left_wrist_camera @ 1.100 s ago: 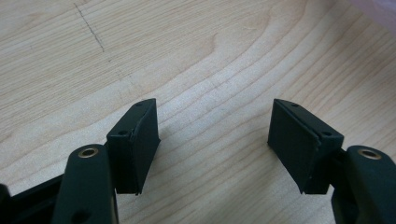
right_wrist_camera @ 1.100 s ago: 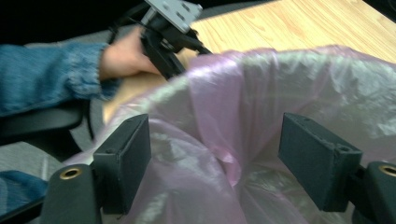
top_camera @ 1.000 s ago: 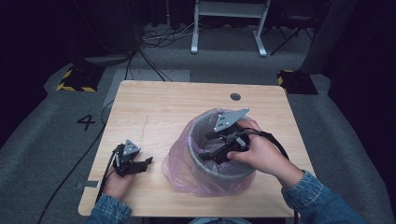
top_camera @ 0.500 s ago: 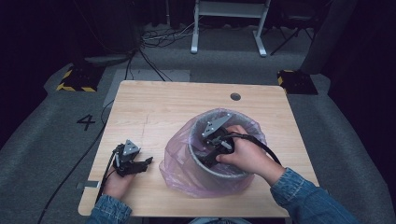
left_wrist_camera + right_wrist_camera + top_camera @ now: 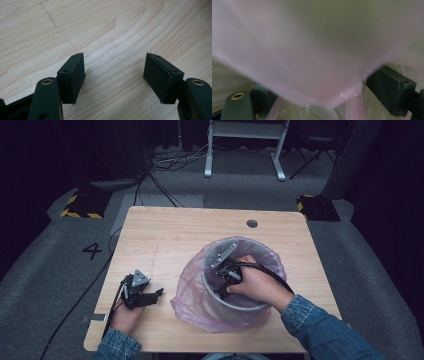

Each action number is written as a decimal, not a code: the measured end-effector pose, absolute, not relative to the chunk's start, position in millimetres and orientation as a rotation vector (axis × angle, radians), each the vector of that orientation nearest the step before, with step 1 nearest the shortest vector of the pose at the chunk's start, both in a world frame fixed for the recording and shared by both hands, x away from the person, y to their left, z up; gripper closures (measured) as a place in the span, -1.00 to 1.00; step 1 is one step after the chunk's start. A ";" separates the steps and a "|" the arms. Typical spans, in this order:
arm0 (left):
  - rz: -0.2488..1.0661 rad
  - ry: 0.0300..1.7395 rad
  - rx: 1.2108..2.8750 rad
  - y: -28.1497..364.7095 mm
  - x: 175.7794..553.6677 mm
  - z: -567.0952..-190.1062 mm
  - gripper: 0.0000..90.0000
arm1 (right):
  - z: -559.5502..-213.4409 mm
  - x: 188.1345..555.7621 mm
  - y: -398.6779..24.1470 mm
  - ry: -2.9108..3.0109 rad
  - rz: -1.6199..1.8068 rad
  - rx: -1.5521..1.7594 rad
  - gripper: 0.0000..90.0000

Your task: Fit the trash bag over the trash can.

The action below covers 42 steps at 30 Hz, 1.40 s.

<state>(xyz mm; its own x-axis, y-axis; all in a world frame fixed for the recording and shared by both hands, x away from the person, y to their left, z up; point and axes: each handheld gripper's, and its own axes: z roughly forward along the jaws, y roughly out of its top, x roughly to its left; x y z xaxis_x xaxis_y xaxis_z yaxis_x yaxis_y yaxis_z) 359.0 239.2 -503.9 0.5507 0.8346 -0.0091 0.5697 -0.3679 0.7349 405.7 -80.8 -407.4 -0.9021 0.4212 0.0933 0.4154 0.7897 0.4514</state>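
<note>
Grey carpet surrounds a pale wooden table [image 5: 165,235]. On its near right stands a round bin [image 5: 235,302] lined with a pink plastic bag [image 5: 192,295]. Inside it the right gripper [image 5: 225,270] reaches down — its jaws have just been opening, a fold of bag between them, not pressed. Near left, the left gripper [image 5: 150,296] rests on the wood — jaws apart, empty.

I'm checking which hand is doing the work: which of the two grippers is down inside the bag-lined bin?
The right gripper: it reaches into the grey bin lined with the pink bag, jaws just opening with film between them. The left gripper rests open on the table.
</note>
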 end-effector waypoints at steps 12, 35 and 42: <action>0.482 1.130 2.079 239.0 358.6 -504.0 -0.26 | -410.8 409.1 -84.9 2.982 0.639 0.764 -0.49; 0.487 1.132 2.078 238.7 359.8 -504.0 -0.27 | -296.6 399.3 -140.7 2.583 1.249 0.780 -0.48; 0.486 1.141 2.077 238.6 358.8 -503.9 -0.27 | -283.5 401.2 -175.6 2.469 1.272 0.882 -0.46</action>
<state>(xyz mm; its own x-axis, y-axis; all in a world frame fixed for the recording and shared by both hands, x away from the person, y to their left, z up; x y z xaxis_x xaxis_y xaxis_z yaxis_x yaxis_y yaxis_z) 358.8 238.6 -503.9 0.5402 0.8415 -0.0099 0.5759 -0.3612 0.7334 401.2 -175.6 -283.5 -0.7935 0.6046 0.0695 0.4076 0.4432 0.7984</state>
